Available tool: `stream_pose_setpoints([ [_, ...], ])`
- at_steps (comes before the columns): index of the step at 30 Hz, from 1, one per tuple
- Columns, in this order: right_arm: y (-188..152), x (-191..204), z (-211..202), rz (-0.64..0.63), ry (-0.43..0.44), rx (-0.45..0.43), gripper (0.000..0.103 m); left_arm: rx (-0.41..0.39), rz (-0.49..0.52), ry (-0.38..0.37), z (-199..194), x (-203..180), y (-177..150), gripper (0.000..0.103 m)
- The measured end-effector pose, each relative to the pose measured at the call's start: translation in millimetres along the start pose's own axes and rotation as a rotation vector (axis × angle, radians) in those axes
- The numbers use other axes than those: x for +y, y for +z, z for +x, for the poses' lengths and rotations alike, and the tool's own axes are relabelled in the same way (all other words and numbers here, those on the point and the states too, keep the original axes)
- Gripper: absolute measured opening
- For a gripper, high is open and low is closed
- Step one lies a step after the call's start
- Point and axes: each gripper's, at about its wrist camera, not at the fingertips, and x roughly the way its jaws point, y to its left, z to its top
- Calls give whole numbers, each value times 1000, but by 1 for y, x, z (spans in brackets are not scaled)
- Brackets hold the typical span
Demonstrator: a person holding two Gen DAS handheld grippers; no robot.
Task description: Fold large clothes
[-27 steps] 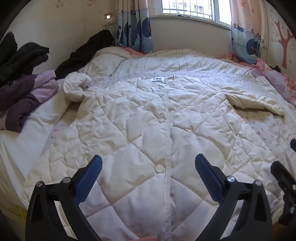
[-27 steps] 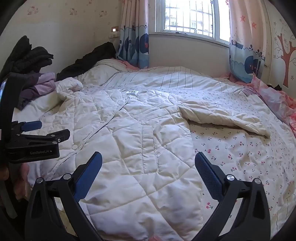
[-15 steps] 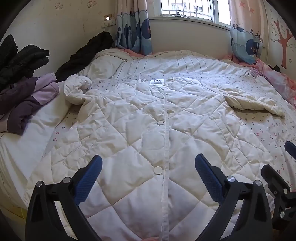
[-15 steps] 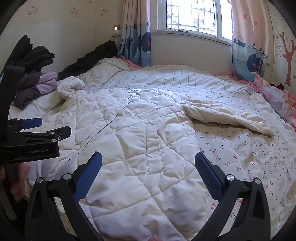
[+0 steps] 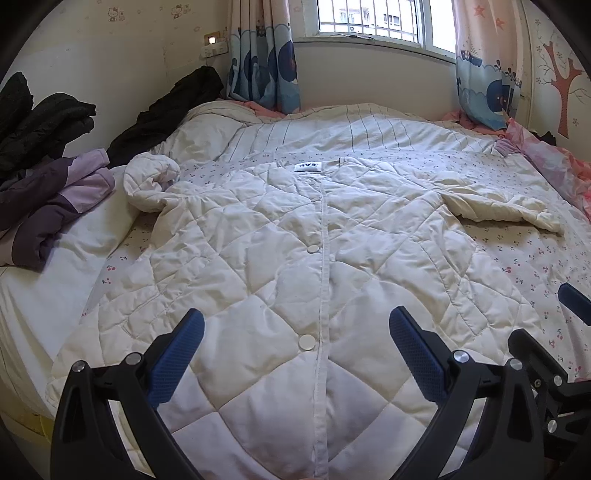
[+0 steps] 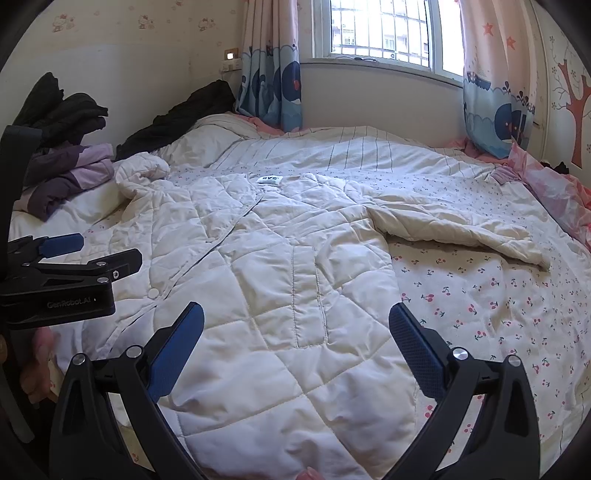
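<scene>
A cream quilted coat point(image 5: 280, 266) lies spread flat, front side up, on the bed point(image 5: 524, 258). Its collar, with a white label point(image 5: 309, 167), points toward the window point(image 5: 369, 18); its hem points toward the cameras. The front placket is closed, and two round snap buttons point(image 5: 306, 342) show along it.

One sleeve point(image 5: 506, 208) lies stretched out to the right across the cherry-print sheet point(image 6: 498, 295). The other sleeve point(image 5: 151, 182) is bunched into a curl at the left, near the collar.

The left tool point(image 5: 295, 350) hangs over the lower front of the coat, angled downward. Its two blue pads point(image 5: 177, 354) stand wide apart, and the lower snap button shows between them. The pads grip nothing and do not touch the fabric.

The right tool point(image 6: 295, 350) hangs over the right half of the coat, above a pocket seam point(image 6: 306, 295). Its blue pads point(image 6: 415, 350) also stand wide apart and grip nothing.

In the right wrist view, the left tool appears at the left edge, just beside the right tool. In the left wrist view, part of the right tool point(image 5: 554, 347) appears at the right edge.

A purple jacket point(image 5: 51, 206) and dark clothes point(image 5: 40, 125) are piled at the left side of the bed, apart from the coat. Another black garment point(image 5: 166, 110) lies in the far left corner, below the curtain point(image 5: 262, 59).
</scene>
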Motion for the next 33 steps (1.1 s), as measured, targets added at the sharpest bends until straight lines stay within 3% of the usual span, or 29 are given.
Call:
stream_pose_setpoints([
  [33,-3,-12,6,32,-42,49,97,35,29,-9,7,-16,-2,96],
])
